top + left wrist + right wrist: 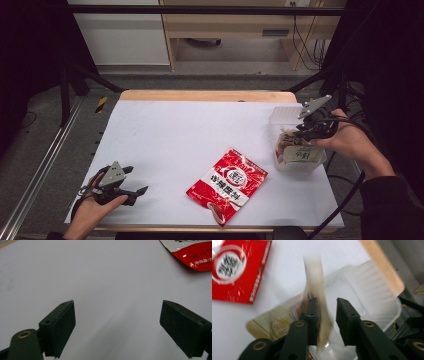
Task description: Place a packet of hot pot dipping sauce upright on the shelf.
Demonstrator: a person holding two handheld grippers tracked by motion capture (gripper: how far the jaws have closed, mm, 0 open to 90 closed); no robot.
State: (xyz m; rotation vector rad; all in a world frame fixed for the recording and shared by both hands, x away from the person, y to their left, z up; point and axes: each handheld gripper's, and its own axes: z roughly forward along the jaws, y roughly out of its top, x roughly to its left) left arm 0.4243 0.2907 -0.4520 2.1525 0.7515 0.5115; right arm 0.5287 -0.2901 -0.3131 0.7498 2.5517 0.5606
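The red packet (227, 185) carries print (characters too small); nothing readable.

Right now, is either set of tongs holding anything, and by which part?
The left tongs are open on nothing. The right tongs, over the clear container, have a blurred pale packet between parted jaws; no grip shows.

Open white table (165, 135) lies left of the red packet (228, 185) (clear container (299, 150) crowds the right edge).

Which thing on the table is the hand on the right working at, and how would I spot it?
Start from the white table and go to its right edge, near the right gripper. There stands a clear plastic tub with packets inside and its see-through lid tipped up behind. Its neighbour, the red and white pouch, lies flat.
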